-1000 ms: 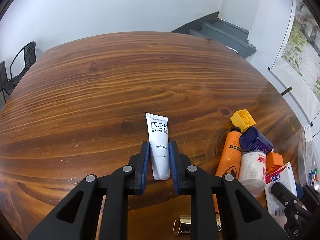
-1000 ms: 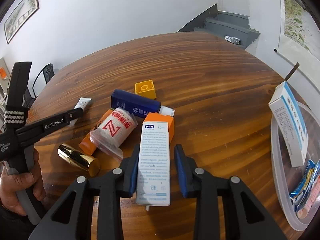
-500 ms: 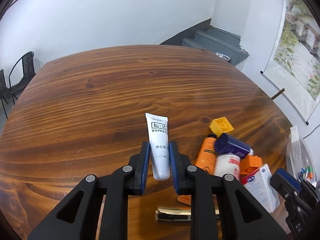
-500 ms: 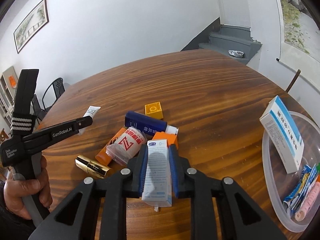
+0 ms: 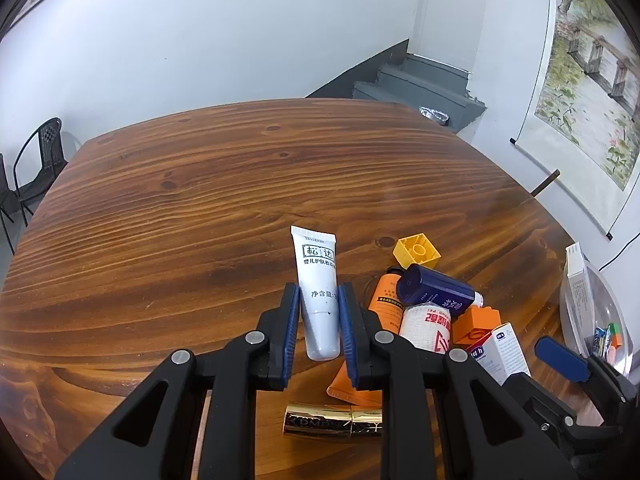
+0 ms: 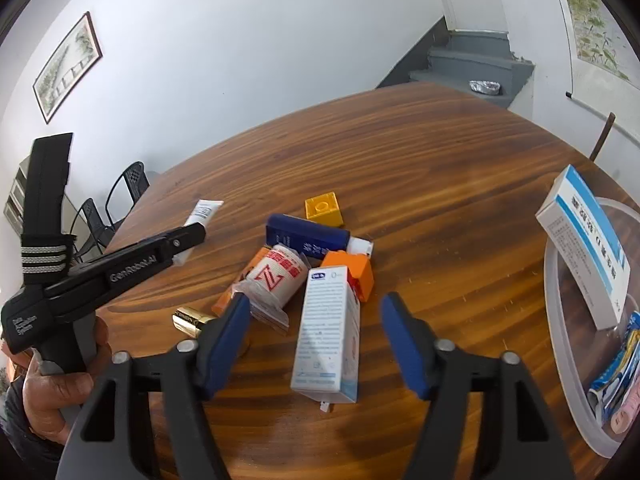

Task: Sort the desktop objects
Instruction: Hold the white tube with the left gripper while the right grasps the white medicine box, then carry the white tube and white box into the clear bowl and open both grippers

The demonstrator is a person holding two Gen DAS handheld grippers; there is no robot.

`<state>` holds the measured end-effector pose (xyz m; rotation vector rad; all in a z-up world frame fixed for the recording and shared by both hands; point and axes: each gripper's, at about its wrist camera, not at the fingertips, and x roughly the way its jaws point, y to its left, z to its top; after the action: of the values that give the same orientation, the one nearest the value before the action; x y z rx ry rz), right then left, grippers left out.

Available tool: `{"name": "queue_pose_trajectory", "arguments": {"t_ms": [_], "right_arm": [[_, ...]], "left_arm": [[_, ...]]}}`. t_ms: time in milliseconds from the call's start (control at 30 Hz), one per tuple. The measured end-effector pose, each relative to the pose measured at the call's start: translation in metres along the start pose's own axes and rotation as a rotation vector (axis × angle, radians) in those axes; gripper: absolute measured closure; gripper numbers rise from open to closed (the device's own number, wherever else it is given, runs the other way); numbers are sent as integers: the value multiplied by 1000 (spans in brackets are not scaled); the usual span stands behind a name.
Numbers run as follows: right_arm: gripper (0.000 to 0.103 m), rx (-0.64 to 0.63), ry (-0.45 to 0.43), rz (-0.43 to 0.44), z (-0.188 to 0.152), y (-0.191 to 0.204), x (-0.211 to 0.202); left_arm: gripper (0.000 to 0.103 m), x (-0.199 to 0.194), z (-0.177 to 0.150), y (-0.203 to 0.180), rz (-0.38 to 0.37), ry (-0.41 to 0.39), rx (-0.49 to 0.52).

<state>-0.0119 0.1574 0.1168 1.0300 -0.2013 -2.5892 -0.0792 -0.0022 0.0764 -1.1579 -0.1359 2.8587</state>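
On the wooden table [image 6: 460, 168] lie two tubes, one white [image 5: 318, 300] and one orange [image 5: 386, 302], one dark blue bottle [image 6: 306, 234], one gold lipstick case [image 5: 332, 424] and one wrapped bandage roll [image 6: 276, 280]. There are two toy blocks, one yellow [image 6: 324, 210] and one orange [image 6: 352, 272], and two cartons, a white one [image 6: 326, 332] near the middle and a blue-striped one [image 6: 584, 248] at the right. One clear tub [image 6: 568, 344] sits far right, and two black chairs [image 6: 116, 204] stand at the far left.
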Motion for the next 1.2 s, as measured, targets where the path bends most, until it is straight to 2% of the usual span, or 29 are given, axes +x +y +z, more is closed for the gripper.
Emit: {"name": "queue_pose_trajectory", "arguments": {"t_ms": [67,133,233,267,300,400,667,933,1200], "right_arm": [[32,-44,-7,-45,-2,6,2],[42,-90,25,-89,-6,13,9],[59,-111,109,-92,-11,17,26],[69,-123,123,-105,-13,18,30],[74,-133,131,-119,-14,19,32],[75,-131,118,-95,-15,20,30],[75,-89,-7,-90,-10,13,-2],[75,19,-137,-57,-7,-17,-42],[75,96,-187,-63,-10,-65,-71]], "left_arm": [[81,0,0,-1,-2,2,1],[81,-2,-1,-2,-4,-1,4],[81,-5,-1,-6,-12,-7,8],[81,-6,-1,-7,-15,-8,10],[81,-7,-1,-8,-19,-10,12],[81,-13,-1,-13,-31,-19,21],[81,-26,-3,-30,-72,-34,37],[81,-36,-17,-59,-112,-20,63],[81,-39,-27,-101,-175,4,114]]}}
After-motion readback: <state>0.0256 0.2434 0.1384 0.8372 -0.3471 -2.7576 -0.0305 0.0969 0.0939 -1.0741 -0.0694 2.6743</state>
